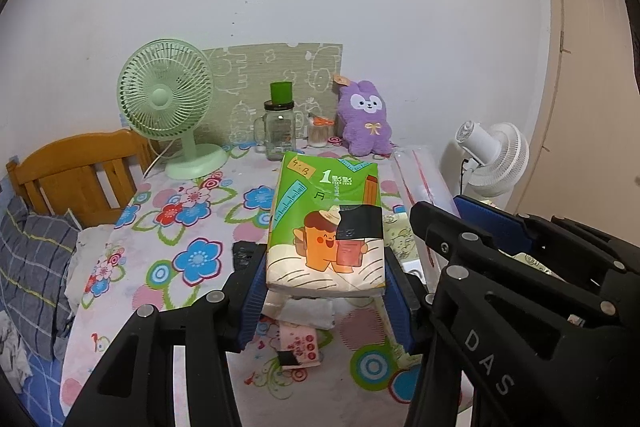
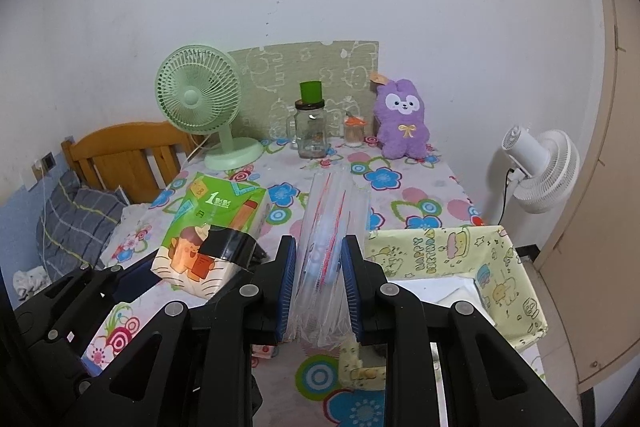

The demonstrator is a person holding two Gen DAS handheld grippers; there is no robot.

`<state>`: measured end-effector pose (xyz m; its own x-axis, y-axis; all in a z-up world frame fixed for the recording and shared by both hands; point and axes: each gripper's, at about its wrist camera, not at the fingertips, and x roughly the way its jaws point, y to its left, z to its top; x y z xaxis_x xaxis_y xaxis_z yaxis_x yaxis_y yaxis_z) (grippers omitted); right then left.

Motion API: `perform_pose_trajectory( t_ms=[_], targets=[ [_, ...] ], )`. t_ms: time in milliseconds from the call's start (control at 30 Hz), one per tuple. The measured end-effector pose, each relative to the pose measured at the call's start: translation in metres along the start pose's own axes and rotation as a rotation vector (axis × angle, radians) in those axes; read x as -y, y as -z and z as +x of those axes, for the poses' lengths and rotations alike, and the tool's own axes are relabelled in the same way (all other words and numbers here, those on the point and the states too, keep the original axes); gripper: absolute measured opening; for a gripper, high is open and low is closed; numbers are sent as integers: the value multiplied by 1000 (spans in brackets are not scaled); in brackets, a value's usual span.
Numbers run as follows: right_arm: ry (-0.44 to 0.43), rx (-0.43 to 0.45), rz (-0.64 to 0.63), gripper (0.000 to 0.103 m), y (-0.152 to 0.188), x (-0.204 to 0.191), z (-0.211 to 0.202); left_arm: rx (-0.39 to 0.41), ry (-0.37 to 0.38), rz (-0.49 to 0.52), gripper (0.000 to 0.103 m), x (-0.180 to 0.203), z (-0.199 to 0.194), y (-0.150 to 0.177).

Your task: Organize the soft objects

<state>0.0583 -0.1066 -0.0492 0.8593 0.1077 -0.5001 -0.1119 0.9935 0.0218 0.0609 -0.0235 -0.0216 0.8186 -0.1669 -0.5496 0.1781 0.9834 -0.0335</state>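
Note:
My left gripper (image 1: pixel 326 291) is shut on a green tissue pack (image 1: pixel 326 227) with a cartoon print and black tape, held above the floral table; the pack also shows in the right wrist view (image 2: pixel 212 227). My right gripper (image 2: pixel 318 287) is shut on a clear plastic zip bag (image 2: pixel 334 223) with red seal lines, held upright; the right gripper and the bag (image 1: pixel 420 179) also show at the right of the left wrist view. A purple plush bunny (image 1: pixel 365 119) sits at the table's back. A yellow patterned box (image 2: pixel 460 267) stands open at the right.
A green desk fan (image 1: pixel 168 107), a glass jar with a green lid (image 1: pixel 280 127) and a toothpick jar (image 1: pixel 320 131) stand at the back. A small pink packet (image 1: pixel 300 345) lies on the flowered tablecloth (image 1: pixel 192 227). A white fan (image 2: pixel 536 167) and a wooden headboard (image 1: pixel 72 179) flank the table.

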Motion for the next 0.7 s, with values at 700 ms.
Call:
perform_pose_trajectory(
  t_ms=[700],
  targets=[
    [38,-8,43,26,-6,62,12,-22,77,56,54,55,33,-16]
  ],
)
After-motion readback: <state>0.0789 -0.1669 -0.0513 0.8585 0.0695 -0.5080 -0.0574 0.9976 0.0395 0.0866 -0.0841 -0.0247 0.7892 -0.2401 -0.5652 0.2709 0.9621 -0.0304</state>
